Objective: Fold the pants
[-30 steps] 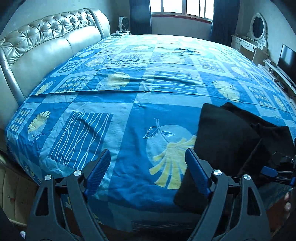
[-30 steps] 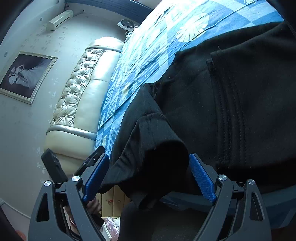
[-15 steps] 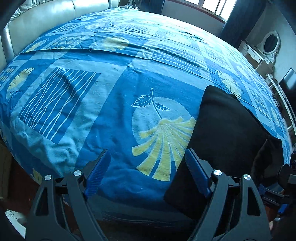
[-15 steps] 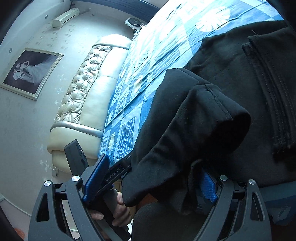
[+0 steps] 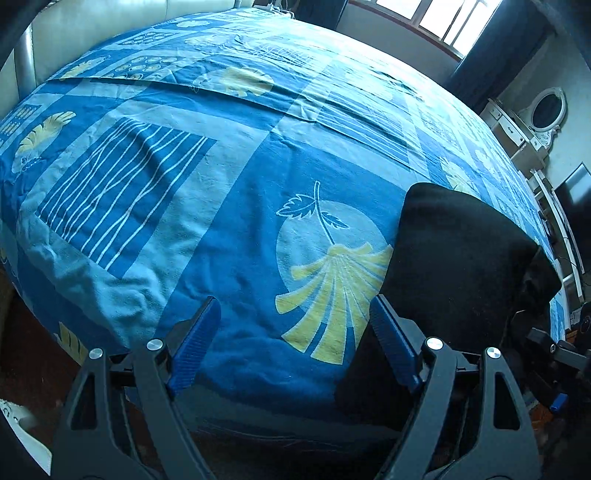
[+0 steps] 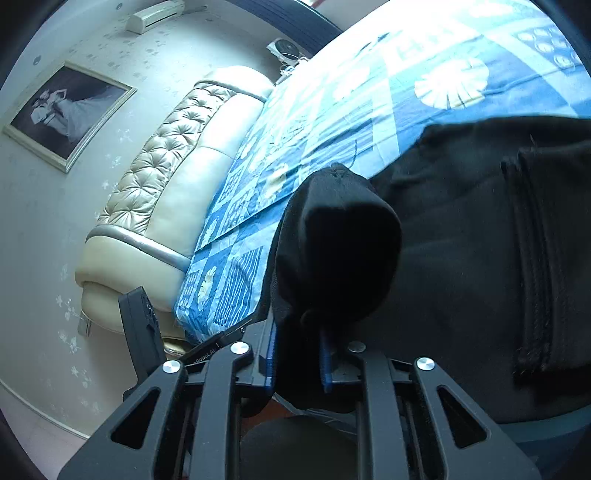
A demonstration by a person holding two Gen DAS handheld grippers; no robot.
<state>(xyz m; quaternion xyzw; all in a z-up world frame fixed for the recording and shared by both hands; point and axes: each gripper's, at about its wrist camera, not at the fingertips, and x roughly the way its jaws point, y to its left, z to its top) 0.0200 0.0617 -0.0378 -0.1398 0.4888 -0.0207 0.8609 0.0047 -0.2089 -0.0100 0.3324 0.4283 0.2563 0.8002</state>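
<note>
My right gripper (image 6: 297,356) had its jaws clamped on a bunched corner of the pants (image 5: 454,258), which lay right of my left gripper's (image 5: 291,339) wide-apart jaws.

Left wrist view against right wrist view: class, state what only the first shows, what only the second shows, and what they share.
Only the left wrist view shows the open left gripper over bare bedspread, the window and the oval mirror. Only the right wrist view shows the right gripper shut on a bunched fold of the black pants, plus the framed picture and the tufted headboard. Both show the pants lying on the blue patterned bedspread.
</note>
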